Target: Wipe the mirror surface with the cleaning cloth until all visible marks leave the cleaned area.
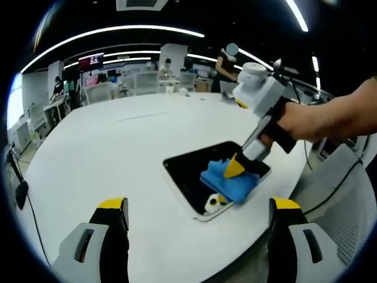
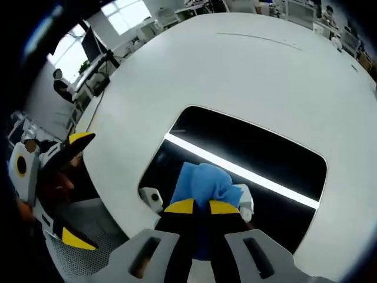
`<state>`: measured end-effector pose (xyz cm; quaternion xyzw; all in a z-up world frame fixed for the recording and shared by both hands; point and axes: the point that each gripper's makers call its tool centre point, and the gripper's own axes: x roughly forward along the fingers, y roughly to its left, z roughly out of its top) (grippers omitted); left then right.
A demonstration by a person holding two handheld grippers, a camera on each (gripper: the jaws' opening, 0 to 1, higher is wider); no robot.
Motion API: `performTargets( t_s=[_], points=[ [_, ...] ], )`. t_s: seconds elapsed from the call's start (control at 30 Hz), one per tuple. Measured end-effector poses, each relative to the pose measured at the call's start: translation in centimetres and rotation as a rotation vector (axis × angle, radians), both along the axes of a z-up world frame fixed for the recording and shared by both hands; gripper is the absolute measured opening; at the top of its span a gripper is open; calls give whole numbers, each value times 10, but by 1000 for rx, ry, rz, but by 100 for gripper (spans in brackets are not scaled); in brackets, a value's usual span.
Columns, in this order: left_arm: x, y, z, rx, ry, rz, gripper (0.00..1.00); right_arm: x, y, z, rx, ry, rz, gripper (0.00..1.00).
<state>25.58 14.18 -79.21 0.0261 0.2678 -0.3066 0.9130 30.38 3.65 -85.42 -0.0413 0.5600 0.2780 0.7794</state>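
Evenly lit from overhead by long ceiling strip lights (image 1: 118, 36), bent into arcs by strong fisheye distortion near the edges. Bright, soft, nearly shadowless across the white table (image 1: 118, 153). Sharp glare line on the mirror (image 2: 253, 159), reflecting one strip light as a white streak. Blown-out daylight at windows (image 2: 126, 15). Background office small and soft; near jaws slightly blurred.

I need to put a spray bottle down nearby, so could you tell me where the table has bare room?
The white table is bare across its far side and middle, from the mirror back to the distant edge. The strip near the left gripper is also bare. It is crowded only at the mirror, where the right gripper presses the blue cloth on the glass.
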Motion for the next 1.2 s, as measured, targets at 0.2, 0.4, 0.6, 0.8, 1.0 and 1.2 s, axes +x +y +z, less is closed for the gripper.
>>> performTargets(
  t_s=[0.2, 0.4, 0.6, 0.8, 1.0, 1.2],
  points=[
    [0, 0, 0, 2, 1, 0, 99, 11, 0, 0, -10, -8, 9, 1],
    [0, 0, -1, 4, 3, -3, 99, 26, -2, 0, -18, -14, 9, 1],
    [0, -1, -3, 8, 5, -11, 99, 40, -2, 0, -35, -21, 23, 1],
    [-1, -2, -3, 10, 4, -17, 99, 51, -2, -1, -48, -29, 28, 1],
    [0, -1, -2, 5, 3, -9, 99, 63, -1, -2, -60, -35, 33, 1],
    [0, 0, -1, 4, 4, -7, 99, 72, -1, -1, -65, -31, 28, 1]
  ],
)
